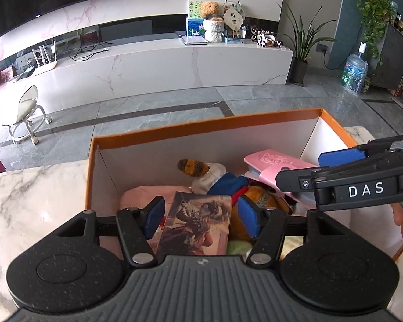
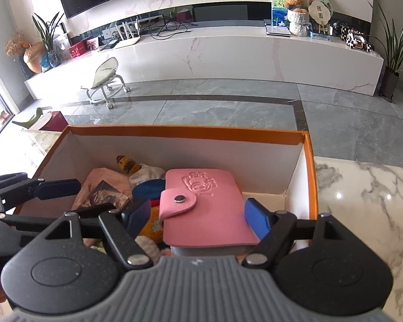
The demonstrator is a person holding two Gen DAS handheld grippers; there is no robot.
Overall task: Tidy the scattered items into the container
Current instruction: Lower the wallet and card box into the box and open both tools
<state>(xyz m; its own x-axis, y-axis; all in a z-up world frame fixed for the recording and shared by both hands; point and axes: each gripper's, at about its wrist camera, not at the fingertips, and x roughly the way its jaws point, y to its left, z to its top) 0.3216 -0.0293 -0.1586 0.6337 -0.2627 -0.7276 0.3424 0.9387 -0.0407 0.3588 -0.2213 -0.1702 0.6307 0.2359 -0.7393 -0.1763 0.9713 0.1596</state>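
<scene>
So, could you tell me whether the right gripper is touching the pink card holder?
Apart: the right wrist view shows the right gripper open, with gaps between both fingers and the pink card holder.

You had the orange-rimmed box (image 2: pixel 306 161) holding everything: the pink snap-buttoned card holder (image 2: pixel 201 204) lay flat at its right side, the illustrated card (image 1: pixel 196 225) and striped-tailed plush toy (image 1: pixel 209 174) left of it.

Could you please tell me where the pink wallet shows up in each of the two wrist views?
Left wrist view: the pink wallet lies right of centre inside the box, partly behind the right gripper.
Right wrist view: it fills the lower middle, between open fingers.
Shared landmark: the box's orange rim.
</scene>
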